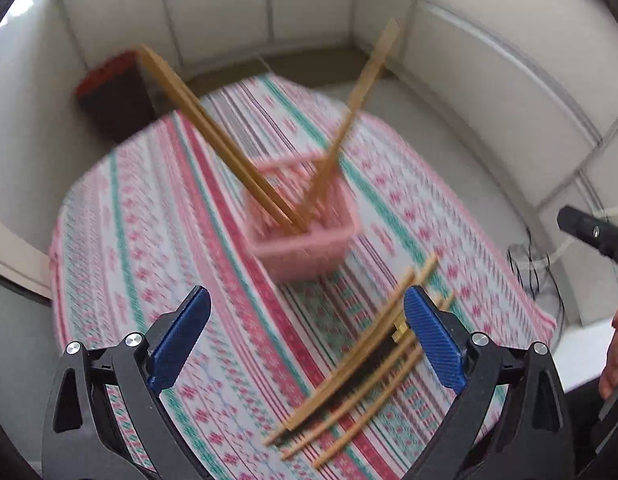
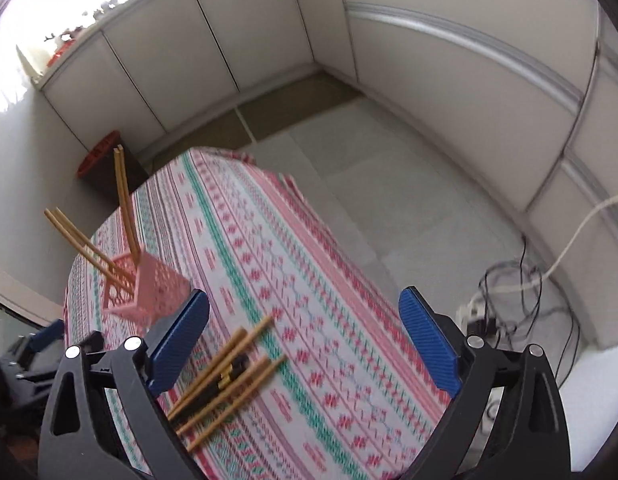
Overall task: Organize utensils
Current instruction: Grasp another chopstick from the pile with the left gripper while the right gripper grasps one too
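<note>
Task partly complete: several wooden chopsticks (image 1: 213,136) already stand in the pink basket (image 1: 309,248), while a loose chopstick pile (image 1: 361,364) remains on the tablecloth (image 1: 157,264) at five o'clock from it, with the left gripper (image 1: 307,336) and right gripper (image 2: 305,340) spread wide, empty.

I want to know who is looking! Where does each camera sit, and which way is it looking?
Left wrist: sits on the left gripper, looking down at the pink basket and loose chopsticks; a hand shows at the right edge.
Right wrist: sits on the right gripper, looking down at the striped tablecloth; the other gripper peeks in at far left.
Both share basket, loose chopsticks and tablecloth.
</note>
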Motion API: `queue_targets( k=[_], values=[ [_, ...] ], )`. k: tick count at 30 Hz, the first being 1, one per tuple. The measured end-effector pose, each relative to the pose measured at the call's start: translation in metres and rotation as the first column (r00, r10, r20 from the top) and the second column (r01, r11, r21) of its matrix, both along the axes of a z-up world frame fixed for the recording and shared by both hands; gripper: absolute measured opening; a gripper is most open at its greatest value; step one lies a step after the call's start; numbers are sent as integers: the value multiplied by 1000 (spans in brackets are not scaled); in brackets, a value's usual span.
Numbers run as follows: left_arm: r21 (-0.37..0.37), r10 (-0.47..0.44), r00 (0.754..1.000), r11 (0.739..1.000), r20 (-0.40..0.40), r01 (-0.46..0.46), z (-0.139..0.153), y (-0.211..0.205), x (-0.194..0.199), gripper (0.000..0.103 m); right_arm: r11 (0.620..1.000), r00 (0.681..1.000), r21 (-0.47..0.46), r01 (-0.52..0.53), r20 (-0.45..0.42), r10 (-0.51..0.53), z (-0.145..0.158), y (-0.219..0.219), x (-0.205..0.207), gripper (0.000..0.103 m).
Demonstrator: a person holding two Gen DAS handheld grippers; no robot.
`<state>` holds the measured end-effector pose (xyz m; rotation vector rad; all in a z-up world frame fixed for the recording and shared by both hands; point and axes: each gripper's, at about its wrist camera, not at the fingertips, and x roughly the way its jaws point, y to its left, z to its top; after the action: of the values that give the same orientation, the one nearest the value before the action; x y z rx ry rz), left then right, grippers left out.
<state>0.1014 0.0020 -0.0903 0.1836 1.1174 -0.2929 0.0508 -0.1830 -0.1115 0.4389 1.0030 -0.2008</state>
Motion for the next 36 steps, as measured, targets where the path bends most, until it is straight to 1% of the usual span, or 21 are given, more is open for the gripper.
queue_targets(
  k=[2,4,8,11,12,14,15,16,20,23,26,29,30,32,34,36],
  values=[
    [14,-28,999,999,-36,29,-11,-14,0,93,1000,999,25,6,-40,-5,-9,-3,-4,93],
    [7,-50,995,999,-84,51,-21,-26,2,93,1000,997,28,15,-73,-13,-17,-7,-7,93],
    [-21,-62,985,998,-159,59,-35,-42,7,86,999,994,36,38,-100,-35,-21,-17,-12,93],
    [-45,-72,972,997,-224,64,-50,-58,14,75,995,992,79,53,-118,-44,-24,-24,-11,93],
    [-48,-72,968,997,-242,62,-55,-62,17,68,994,991,93,55,-127,-43,-26,-26,-11,93],
    [-46,-65,962,997,-264,55,-64,-69,23,60,992,989,113,54,-141,-38,-30,-27,-9,93],
    [-38,-64,960,998,-272,56,-69,-74,26,51,991,988,124,53,-148,-34,-31,-27,-9,93],
    [-29,-66,958,998,-278,61,-74,-79,28,46,990,988,134,51,-154,-30,-33,-28,-8,93],
    [0,-66,957,998,-284,68,-85,-93,37,35,987,987,149,65,-157,-41,-34,-34,-6,93],
    [30,-65,958,997,-279,77,-93,-102,43,33,985,986,152,78,-160,-53,-36,-40,-4,93],
    [62,-59,958,995,-280,79,-101,-107,48,32,979,982,183,88,-181,-54,-41,-43,0,93],
    [105,-57,960,990,-274,89,-108,-109,48,27,977,980,198,85,-196,-46,-45,-43,3,93],
    [119,-55,960,989,-276,91,-111,-108,48,23,977,979,194,86,-198,-47,-46,-43,4,93],
    [118,-65,959,988,-274,100,-115,-107,48,20,979,979,185,86,-200,-48,-47,-42,5,93],
    [121,-74,959,986,-273,110,-116,-105,48,15,981,978,172,92,-201,-56,-49,-40,7,93],
    [108,-83,962,988,-261,114,-116,-103,45,14,982,976,159,99,-207,-65,-51,-39,10,93]
  ],
)
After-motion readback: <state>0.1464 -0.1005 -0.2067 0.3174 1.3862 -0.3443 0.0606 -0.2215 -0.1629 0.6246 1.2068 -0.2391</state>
